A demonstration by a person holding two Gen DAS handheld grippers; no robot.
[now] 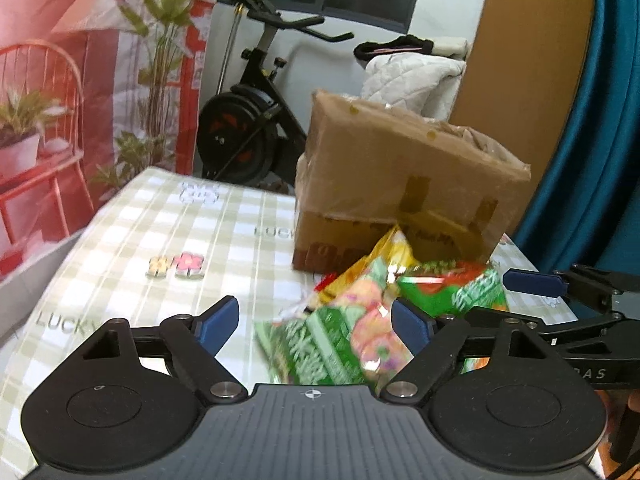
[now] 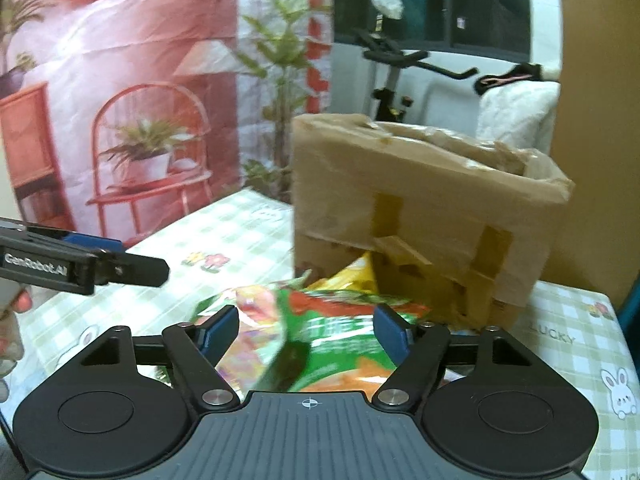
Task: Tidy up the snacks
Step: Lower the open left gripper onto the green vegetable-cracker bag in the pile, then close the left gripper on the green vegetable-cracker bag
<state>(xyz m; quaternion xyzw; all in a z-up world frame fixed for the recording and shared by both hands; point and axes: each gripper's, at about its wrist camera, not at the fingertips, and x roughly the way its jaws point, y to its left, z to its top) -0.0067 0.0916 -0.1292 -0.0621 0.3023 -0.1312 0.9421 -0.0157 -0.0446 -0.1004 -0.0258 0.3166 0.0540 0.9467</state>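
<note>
1. The snack packets (image 1: 352,320) were found heaped on the checked tabletop (image 1: 168,240), just in front of the taped cardboard box (image 1: 404,184)
2. The left hand-held gripper (image 1: 316,324) was seen with its blue pads standing apart; a green packet lay between them, and no pressing contact could be confirmed through the blur
3. The right hand-held gripper (image 2: 308,326) was likewise recorded with its pads apart, a green-and-orange packet (image 2: 340,348) lying between them; whether either pad touched it could not be told
4. A yellow packet (image 2: 356,276) was noted leaning against the box's lower front
5. An exercise bike (image 1: 256,120) was observed beyond the tabletop
</note>
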